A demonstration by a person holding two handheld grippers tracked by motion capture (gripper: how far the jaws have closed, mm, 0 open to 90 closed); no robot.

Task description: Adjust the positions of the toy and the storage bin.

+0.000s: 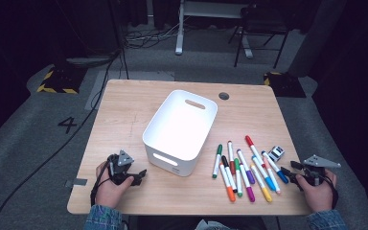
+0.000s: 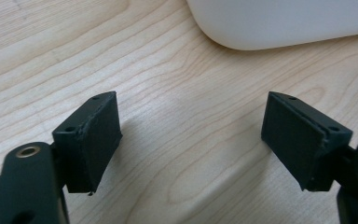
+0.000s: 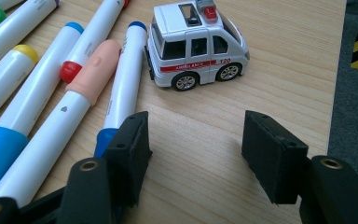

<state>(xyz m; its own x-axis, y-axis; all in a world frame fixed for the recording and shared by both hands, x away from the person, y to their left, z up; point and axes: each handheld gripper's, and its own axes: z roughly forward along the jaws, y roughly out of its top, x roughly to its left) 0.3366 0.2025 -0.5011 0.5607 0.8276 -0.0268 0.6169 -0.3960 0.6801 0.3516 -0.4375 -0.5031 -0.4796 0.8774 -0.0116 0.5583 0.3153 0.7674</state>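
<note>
Light wooden table (image 1: 124, 115) carried a white rectangular plastic bin with slot handles (image 1: 181, 130) at its centre, empty inside as far as the high view showed. To the right of the bin lay a loose fan of white-barrelled felt markers with coloured caps (image 1: 243, 171), side by side and partly touching. Just beyond the markers' far right end stood a small white toy ambulance with a red stripe (image 3: 196, 43), upright on its wheels.

Right gripper (image 1: 293, 173) rested low at the table's right edge, held in the person's right hand (image 1: 319, 190). Its jaws stood apart with bare table between them; nothing was gripped. In the right gripper view the toy ambulance sat ahead of the jaws, slightly left of the gap, apart from them. One blue-capped marker (image 3: 123, 84) lay alongside the ambulance's left side, close to touching it, and its lower end ran under the left jaw. A peach-capped marker (image 3: 93, 72) lay just beside that.

Left gripper (image 1: 135, 176) sat at the near left of the table, in the left hand (image 1: 109, 189). Jaws were parted over bare wood, holding nothing. The bin's rounded corner (image 2: 261, 28) lay ahead of it, apart from the pads.
</note>
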